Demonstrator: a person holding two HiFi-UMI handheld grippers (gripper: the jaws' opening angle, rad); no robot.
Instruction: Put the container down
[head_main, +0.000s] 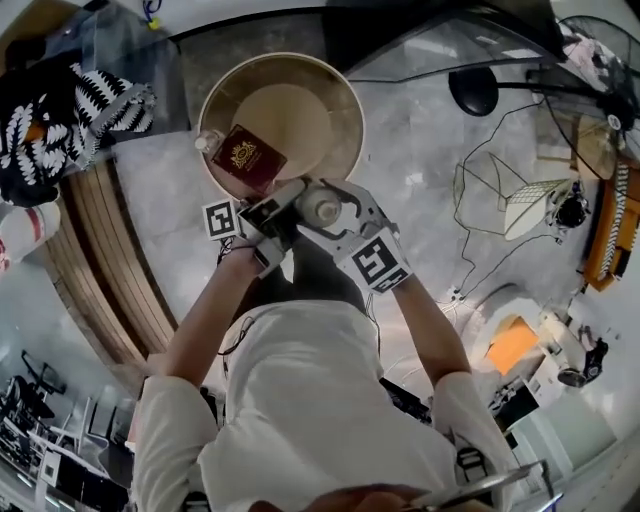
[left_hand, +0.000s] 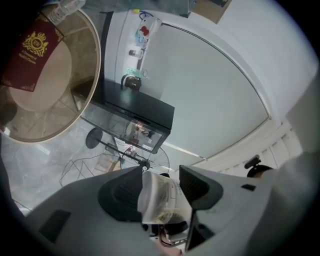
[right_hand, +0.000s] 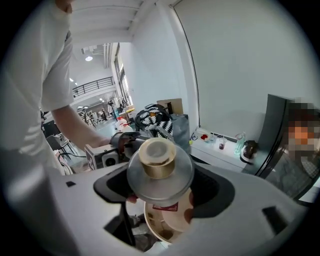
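The container (head_main: 318, 210) is a small round translucent tub with a gold-coloured cap. It hangs in the air just off the near rim of the round beige table (head_main: 345, 105), between both grippers. In the right gripper view the container (right_hand: 160, 170) fills the jaws of my right gripper (right_hand: 161, 192), which is shut on it. My left gripper (left_hand: 159, 200) pinches a translucent printed wall of the container (left_hand: 160, 197) between its pads. In the head view the left gripper (head_main: 272, 215) and right gripper (head_main: 345, 222) meet at the tub. A maroon booklet (head_main: 248, 157) lies on the table.
A small clear bottle (head_main: 207, 143) stands at the table's left rim by the booklet (left_hand: 30, 52). A curved wooden bench (head_main: 110, 260) and a black-and-white bag (head_main: 60, 110) are on the left. A fan, wire rack (head_main: 520, 200) and cables cover the floor on the right.
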